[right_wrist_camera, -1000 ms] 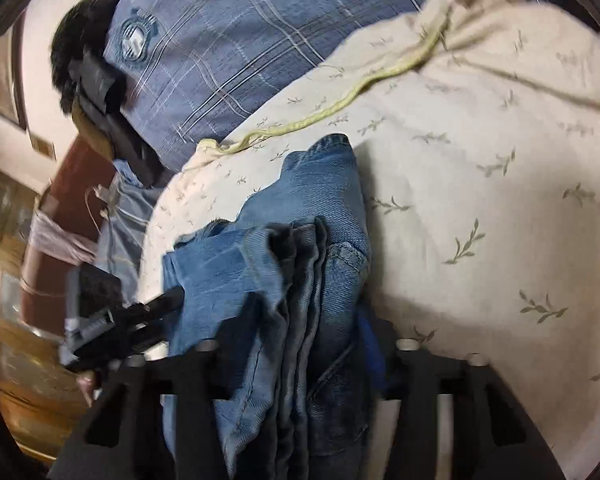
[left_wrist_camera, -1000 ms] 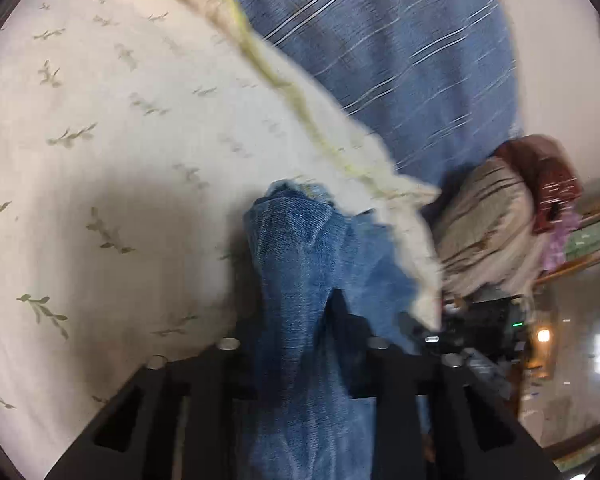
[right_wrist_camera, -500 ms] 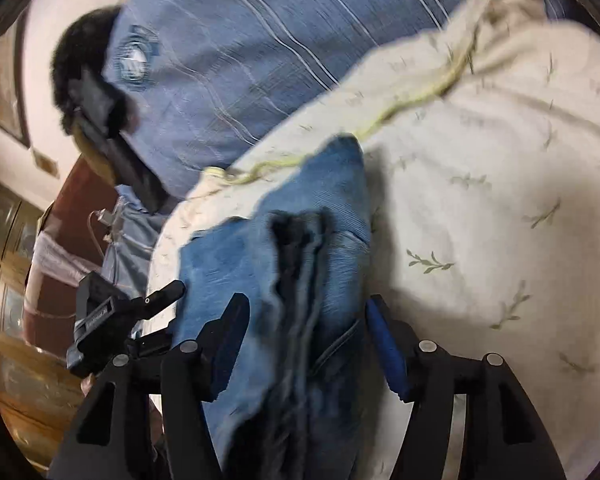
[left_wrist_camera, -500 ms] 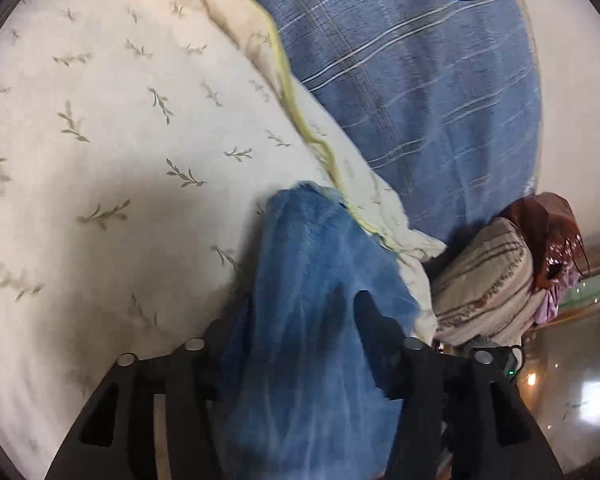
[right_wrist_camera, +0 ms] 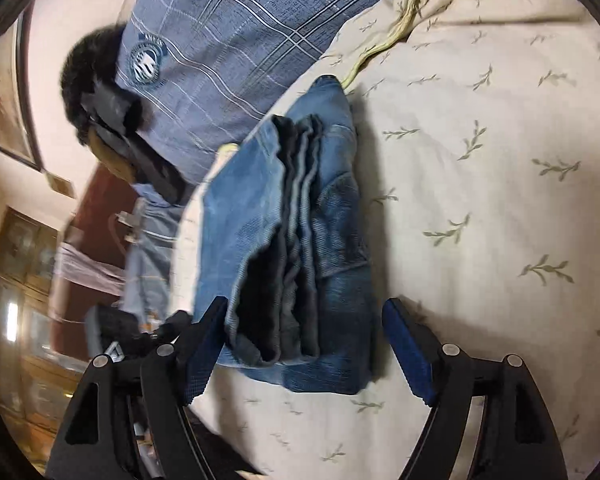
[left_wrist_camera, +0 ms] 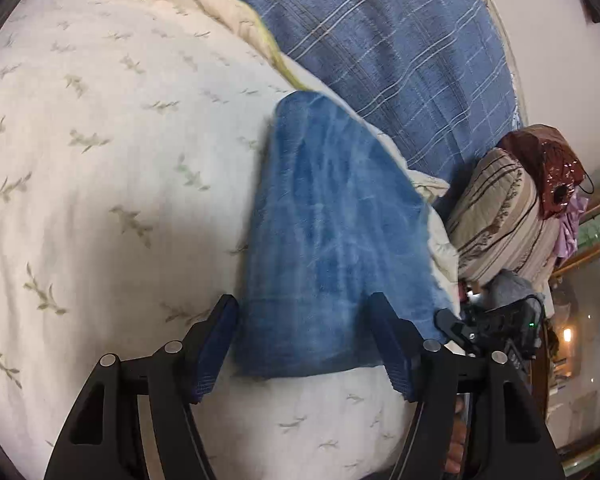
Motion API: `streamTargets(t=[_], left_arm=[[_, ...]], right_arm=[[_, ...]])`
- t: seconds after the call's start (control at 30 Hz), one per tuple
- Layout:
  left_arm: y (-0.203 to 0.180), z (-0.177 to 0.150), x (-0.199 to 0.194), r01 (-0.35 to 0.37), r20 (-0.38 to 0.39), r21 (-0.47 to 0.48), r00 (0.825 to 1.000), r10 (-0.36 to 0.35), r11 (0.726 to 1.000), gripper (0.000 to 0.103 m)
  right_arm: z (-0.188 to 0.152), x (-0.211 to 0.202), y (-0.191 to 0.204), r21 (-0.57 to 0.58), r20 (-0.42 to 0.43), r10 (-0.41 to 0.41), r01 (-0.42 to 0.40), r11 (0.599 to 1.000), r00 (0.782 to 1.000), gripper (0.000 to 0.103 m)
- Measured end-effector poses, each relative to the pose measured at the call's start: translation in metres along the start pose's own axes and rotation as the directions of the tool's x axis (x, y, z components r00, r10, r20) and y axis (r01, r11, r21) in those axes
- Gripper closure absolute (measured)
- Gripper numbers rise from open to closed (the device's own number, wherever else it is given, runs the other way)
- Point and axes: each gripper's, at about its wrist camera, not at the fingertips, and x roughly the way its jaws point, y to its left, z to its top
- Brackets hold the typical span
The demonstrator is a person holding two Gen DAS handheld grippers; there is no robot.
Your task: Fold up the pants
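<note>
Left gripper (left_wrist_camera: 304, 344): jaws spread and opening, blue pads clear of the cloth on both sides, near end of the jeans (left_wrist_camera: 332, 240) lies between them, nothing gripped. Right gripper (right_wrist_camera: 304, 340): same, jaws wide and opening, the stacked edge of the jeans (right_wrist_camera: 300, 240) sits between the pads, left pad just beside the denim, right pad apart from it, no hold.

Jeans are folded into a compact bundle lying flat on a cream quilt (left_wrist_camera: 100, 160) with a small green leaf print. Left wrist view shows the smooth folded top face, blurred. Right wrist view shows the open side with several layers stacked, dark inner folds visible, a pocket seam on the right part. Bundle sits near the quilt's yellow-piped edge (right_wrist_camera: 380, 44).

Past the quilt edge: blue plaid blanket (left_wrist_camera: 400, 60) with a round logo patch (right_wrist_camera: 146, 62). In the left view, the right gripper (left_wrist_camera: 496, 328) shows at the right with a green light, and beyond it a striped pillow (left_wrist_camera: 496, 216) with a dark red bag (left_wrist_camera: 548, 168) on top. In the right view, the other gripper (right_wrist_camera: 128, 332) shows low left; wooden cabinet (right_wrist_camera: 24, 264) behind, blurred
</note>
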Motion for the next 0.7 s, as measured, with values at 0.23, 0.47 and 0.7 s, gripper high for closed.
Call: streamTargets(t=[0.23,0.47,0.7], left_arm=[[0.003,-0.018,-0.018,0.076,0.066,0.042,0.995,-0.078,0.996,0.081],[0.012,-0.039,-0.032,-0.005,0.122,0.043,0.993,-0.001,0.999,0.056],[0.003,-0.092,-0.070,-0.249,0.240,0.122,0.947,0.215,0.961,0.047]], right_arm=[[-0.013,-0.013,0.016,-0.075,0.062,-0.004,0.008,0.997,0.998,0.064],[-0.025,-0.023,0.011,-0.053,0.100,-0.003,0.009,0.999,0.995,0.032],[-0.068,-0.041,0.042,-0.284,0.213,-0.196,0.253,0.925,0.957,0.024]])
